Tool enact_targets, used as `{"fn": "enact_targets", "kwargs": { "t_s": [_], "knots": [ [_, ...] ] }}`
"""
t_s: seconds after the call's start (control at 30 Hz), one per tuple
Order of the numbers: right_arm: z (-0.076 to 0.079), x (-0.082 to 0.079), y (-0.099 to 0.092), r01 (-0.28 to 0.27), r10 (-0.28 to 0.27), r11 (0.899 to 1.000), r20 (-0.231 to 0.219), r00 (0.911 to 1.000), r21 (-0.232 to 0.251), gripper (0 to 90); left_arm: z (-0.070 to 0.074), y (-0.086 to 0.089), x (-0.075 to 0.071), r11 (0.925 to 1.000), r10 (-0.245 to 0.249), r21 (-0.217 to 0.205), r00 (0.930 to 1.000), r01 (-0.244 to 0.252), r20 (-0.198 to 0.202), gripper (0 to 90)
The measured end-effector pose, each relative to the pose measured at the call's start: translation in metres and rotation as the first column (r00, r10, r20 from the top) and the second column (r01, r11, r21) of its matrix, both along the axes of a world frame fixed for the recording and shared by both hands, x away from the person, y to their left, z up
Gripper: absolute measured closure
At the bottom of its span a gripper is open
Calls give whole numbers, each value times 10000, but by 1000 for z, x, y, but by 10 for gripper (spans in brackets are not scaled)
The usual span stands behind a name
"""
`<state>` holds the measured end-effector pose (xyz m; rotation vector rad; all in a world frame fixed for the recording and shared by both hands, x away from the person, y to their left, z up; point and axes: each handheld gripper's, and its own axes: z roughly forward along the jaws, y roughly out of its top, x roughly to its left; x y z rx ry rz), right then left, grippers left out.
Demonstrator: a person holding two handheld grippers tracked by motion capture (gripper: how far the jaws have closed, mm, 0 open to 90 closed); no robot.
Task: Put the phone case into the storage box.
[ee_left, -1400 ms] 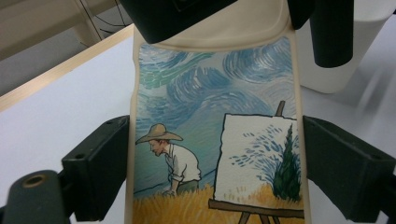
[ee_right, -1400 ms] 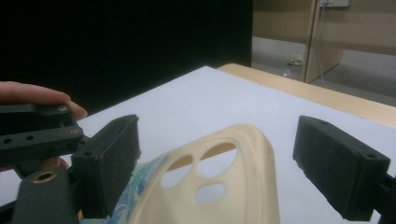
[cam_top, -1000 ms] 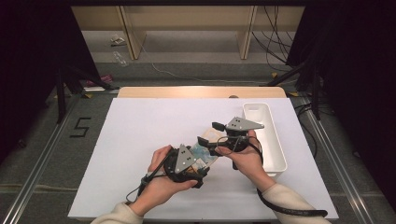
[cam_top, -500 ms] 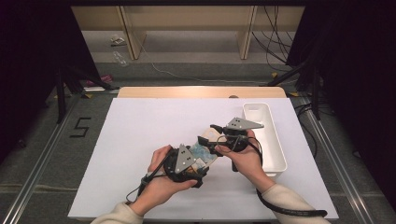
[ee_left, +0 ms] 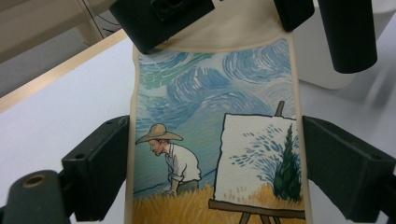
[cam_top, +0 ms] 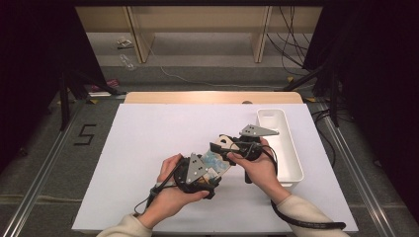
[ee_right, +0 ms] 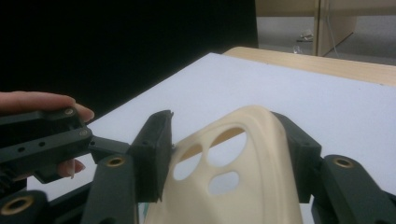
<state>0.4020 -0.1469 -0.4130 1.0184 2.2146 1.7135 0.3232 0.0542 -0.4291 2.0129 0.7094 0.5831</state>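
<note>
White board [cam_top: 148,138] covers the table under my high view, with a strip of bare wood [cam_top: 212,97] along its far edge. Beyond that I see grey floor, pale wooden uprights, loose cables at the far right, and darkness on both sides. On the floor to the left, a black "5" [cam_top: 85,134] is marked; that's the only writing I can read.

A white tray [cam_top: 294,168] sits on the right side of the board, long side running near to far.

Now the grippers. My left gripper [cam_top: 200,174] is in the left hand [cam_top: 173,195], near the middle of the board. In the left gripper view its jaws press on both long edges of a phone case [ee_left: 215,135], closed on it. The case shows a painted scene: a man in a straw hat, swirling blue sky, an easel in a yellow field.

My right gripper [cam_top: 232,148], in the right hand [cam_top: 259,170], is just to the right and farther off. In the right gripper view its jaws are clamped on the cream camera end of the case [ee_right: 233,172], cut-outs facing me, one jaw on each side.

So both grippers hold the case [cam_top: 217,160] between them, over the board, just left of the tray. Whether it touches the board I cannot tell.
</note>
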Motion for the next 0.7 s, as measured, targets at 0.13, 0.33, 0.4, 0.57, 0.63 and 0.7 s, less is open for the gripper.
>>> {"fn": "enact_targets", "kwargs": {
  "t_s": [0.13,0.33,0.4,0.57,0.63,0.7],
  "knots": [
    [1,0,-1,34,-29,9995,-173,9998,306,544,-1,0,0,10000,4,26,10000,-4,-35,118],
    [4,0,-3,-166,190,9968,-303,9994,780,653,-3,0,1,9999,-5,151,10000,6,-92,117],
    [7,-1,-3,-388,418,9933,-253,9988,1085,716,-4,-1,1,9999,-16,153,10000,17,-94,116],
    [12,-5,-1,-721,735,9889,-58,9973,1300,786,-5,-1,2,9999,-16,165,9999,18,-117,116],
    [15,-7,1,-725,722,9899,69,9974,1221,794,-5,0,2,9999,-15,102,9998,17,-177,117],
    [17,-9,1,-626,608,9908,187,9980,1199,798,-2,3,1,9993,77,371,10000,-79,60,263]
  ]
}}
